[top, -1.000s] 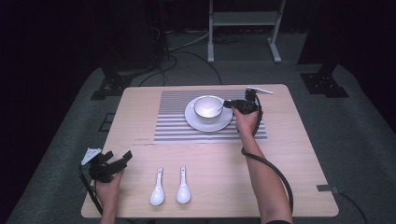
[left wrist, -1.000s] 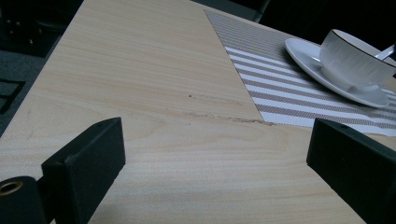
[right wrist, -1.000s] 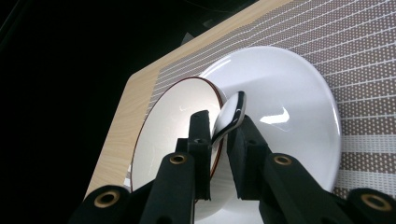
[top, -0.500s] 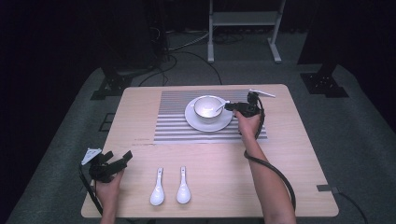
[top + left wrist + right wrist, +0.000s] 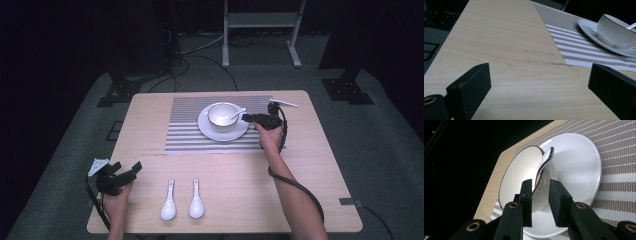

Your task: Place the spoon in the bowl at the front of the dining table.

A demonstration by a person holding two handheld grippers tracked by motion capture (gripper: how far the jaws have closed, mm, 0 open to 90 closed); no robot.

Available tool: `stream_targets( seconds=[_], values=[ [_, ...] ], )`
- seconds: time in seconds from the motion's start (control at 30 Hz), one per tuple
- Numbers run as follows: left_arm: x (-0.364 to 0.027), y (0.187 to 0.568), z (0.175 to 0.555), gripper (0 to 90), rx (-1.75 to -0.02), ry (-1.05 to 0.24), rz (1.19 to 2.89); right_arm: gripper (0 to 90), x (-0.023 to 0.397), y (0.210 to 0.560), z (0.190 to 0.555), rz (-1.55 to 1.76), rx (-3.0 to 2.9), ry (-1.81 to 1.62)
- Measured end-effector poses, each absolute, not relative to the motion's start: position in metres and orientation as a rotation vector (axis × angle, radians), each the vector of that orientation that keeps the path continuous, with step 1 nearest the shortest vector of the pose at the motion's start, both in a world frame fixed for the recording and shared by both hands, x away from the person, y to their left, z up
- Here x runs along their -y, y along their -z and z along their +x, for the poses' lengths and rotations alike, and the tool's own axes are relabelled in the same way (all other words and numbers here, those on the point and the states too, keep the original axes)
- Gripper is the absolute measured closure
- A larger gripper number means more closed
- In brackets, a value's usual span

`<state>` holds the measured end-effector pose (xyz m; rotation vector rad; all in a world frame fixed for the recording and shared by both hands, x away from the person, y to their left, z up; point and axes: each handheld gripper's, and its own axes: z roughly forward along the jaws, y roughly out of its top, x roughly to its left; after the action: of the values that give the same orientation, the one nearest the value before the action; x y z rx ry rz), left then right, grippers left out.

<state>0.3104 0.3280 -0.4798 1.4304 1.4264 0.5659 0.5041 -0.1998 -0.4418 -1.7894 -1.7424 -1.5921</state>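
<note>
Seen from the high view: right gripper held level at about three o'clock of the bowl, right forearm reaching up from the table's six o'clock edge, wrist bent toward nine o'clock, cable looped round behind the hand. Bowl standing on a white saucer, both on the striped placemat near the table's twelve o'clock side. A white spoon leaning in the bowl, handle over the rim toward three o'clock.

In the right gripper view, camera rolled, jaws narrow but apart, just been opening; spoon handle lying in the gap between the pads, seemingly untouched by either, though the very tip hidden behind the bowl's rim.

Left gripper resting low at the table's seven o'clock corner, held in a hand with the forearm coming straight up from the edge, jaws spread wide with nothing between, pointing toward one o'clock. Two more white spoons lying side by side at six o'clock, bowls of both toward the near edge.
</note>
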Motion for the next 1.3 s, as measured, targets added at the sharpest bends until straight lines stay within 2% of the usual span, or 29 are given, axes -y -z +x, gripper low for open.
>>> stream_targets(
  seconds=[1.3],
  values=[
    [-0.326,0.480,0.310,2.7,-1.429,-0.572,1.443,53.7,0.209,0.458,0.445,-1.591,1.830,1.572]
  ],
)
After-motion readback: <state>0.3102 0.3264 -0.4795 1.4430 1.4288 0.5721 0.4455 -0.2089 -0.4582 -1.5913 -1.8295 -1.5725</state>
